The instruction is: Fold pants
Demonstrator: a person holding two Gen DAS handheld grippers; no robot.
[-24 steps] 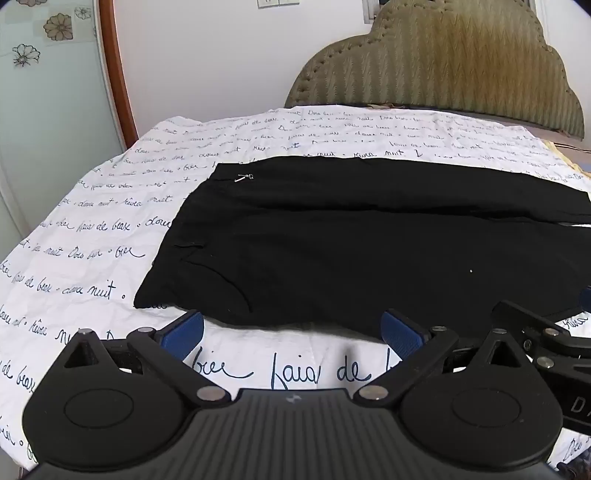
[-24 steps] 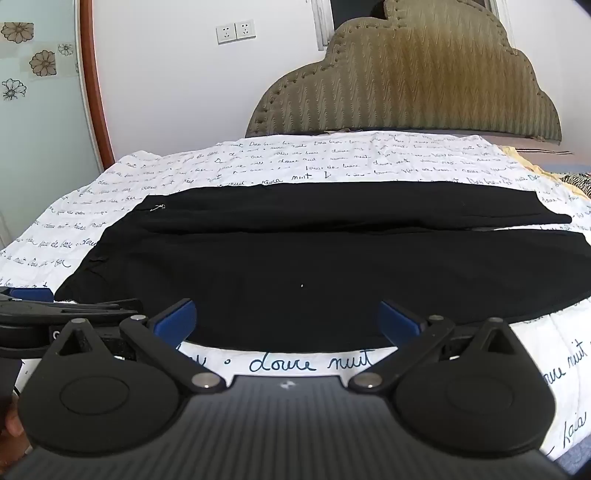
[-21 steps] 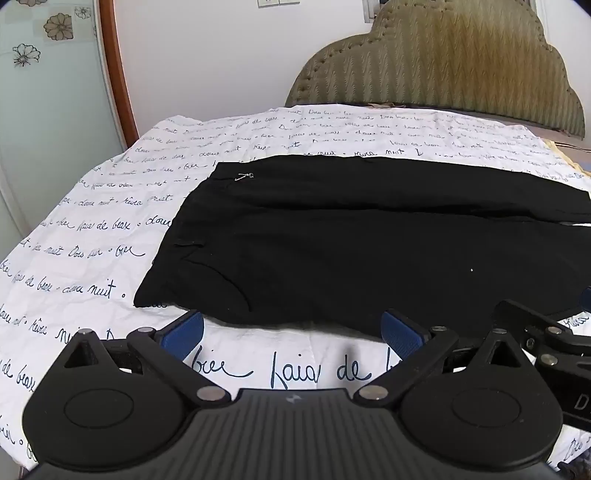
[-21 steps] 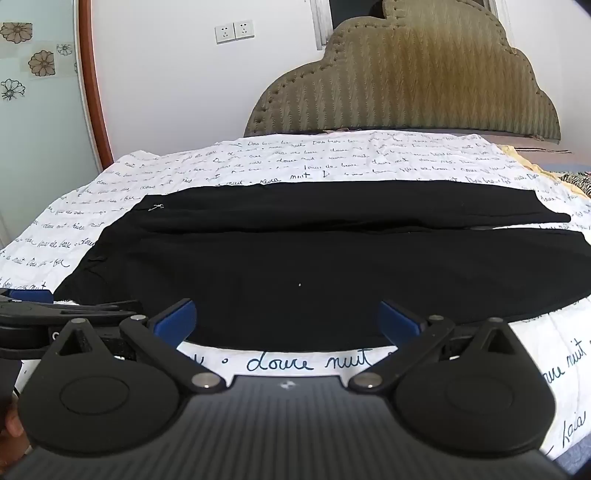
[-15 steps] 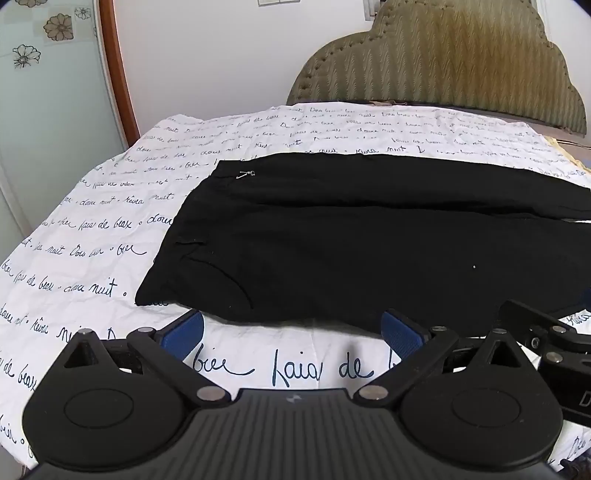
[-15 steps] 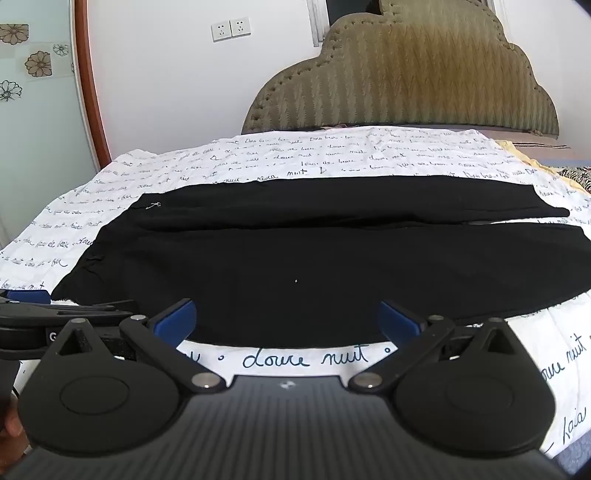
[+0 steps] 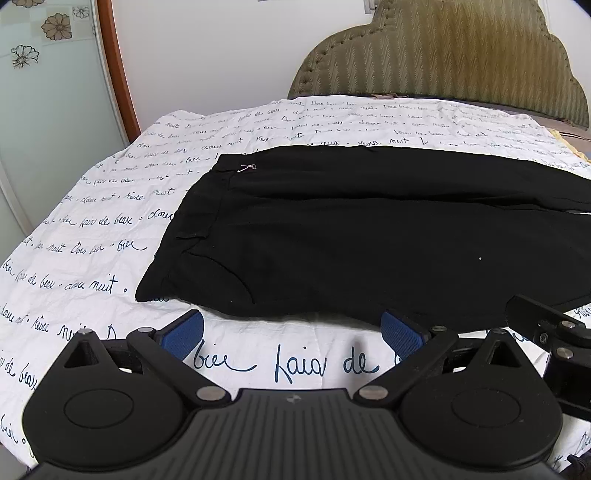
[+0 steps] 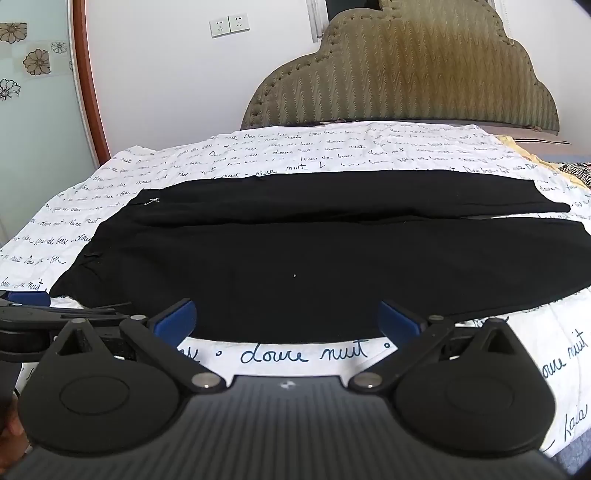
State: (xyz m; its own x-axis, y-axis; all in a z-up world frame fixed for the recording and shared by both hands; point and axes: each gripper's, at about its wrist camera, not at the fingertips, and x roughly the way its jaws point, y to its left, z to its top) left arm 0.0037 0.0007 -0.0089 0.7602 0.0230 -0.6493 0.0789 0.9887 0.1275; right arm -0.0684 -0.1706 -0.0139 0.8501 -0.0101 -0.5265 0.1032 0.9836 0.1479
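The black pants point(image 7: 369, 236) lie flat on the bed's script-printed sheet point(image 7: 110, 221), below the padded headboard point(image 7: 443, 55), waistband on the side away from it. Both claws hover spread wide and holding nothing at the near hem: left claw point(image 7: 291, 332), right claw point(image 8: 288, 317). Only the right view shows the leg cuffs point(image 8: 554, 218) and the wall sockets point(image 8: 229, 25).

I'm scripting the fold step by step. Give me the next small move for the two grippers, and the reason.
Probably ease both forward and down onto the near edge of the pants. The left gripper and right gripper are both open and empty, just short of that edge over the printed sheet, and the pants lie flat with both legs spread side by side, unfolded.
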